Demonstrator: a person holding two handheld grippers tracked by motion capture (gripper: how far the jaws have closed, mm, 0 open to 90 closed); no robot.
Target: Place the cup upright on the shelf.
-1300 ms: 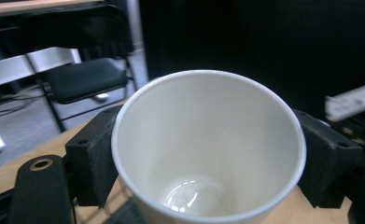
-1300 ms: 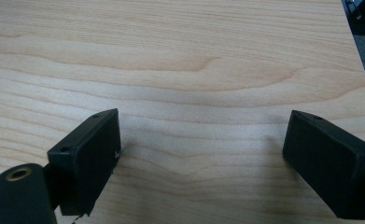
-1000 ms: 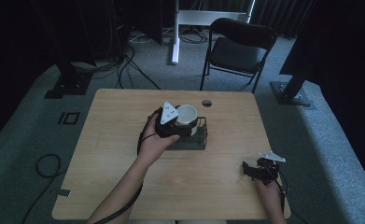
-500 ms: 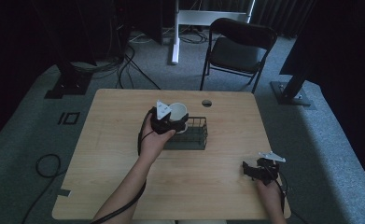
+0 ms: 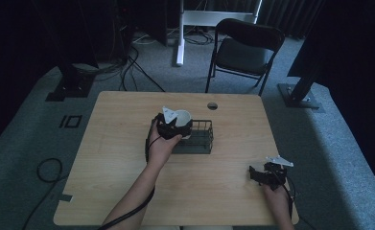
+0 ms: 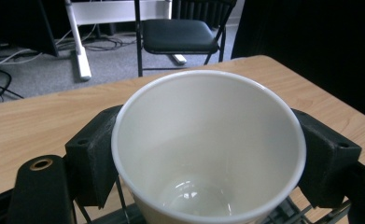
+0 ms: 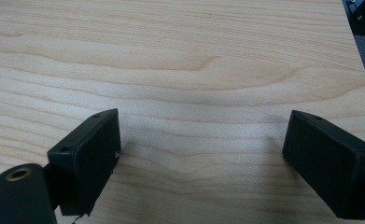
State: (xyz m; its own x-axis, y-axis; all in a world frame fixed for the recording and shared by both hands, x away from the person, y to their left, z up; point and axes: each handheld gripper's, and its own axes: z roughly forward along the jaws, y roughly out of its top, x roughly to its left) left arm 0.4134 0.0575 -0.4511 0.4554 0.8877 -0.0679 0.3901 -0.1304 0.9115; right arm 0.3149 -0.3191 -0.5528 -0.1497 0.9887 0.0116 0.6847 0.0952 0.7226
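A white paper cup [image 6: 208, 149] sits upright between the jaws of my left gripper [image 6: 208, 163], which is shut on its sides; the cup is empty. From above, the cup [image 5: 182, 117] and left gripper [image 5: 174, 125] hang over the left end of a black wire basket [image 5: 199, 140] at the table's middle. My right gripper [image 5: 264, 173] rests near the front right corner of the table, jaws wide apart. In the right gripper view its fingers [image 7: 89, 158] frame bare wood, the gripper [image 7: 208, 158] open with nothing held.
The wooden table [image 5: 108, 158] has a round cable hole [image 5: 212, 106] near its far edge. A black folding chair [image 5: 245, 50] stands behind the table. Cables and stand bases lie on the grey floor at the left and right.
My left gripper has carried the cup a little to the left and toward the far side, from over the basket's middle to its left end. The right gripper has stayed put.
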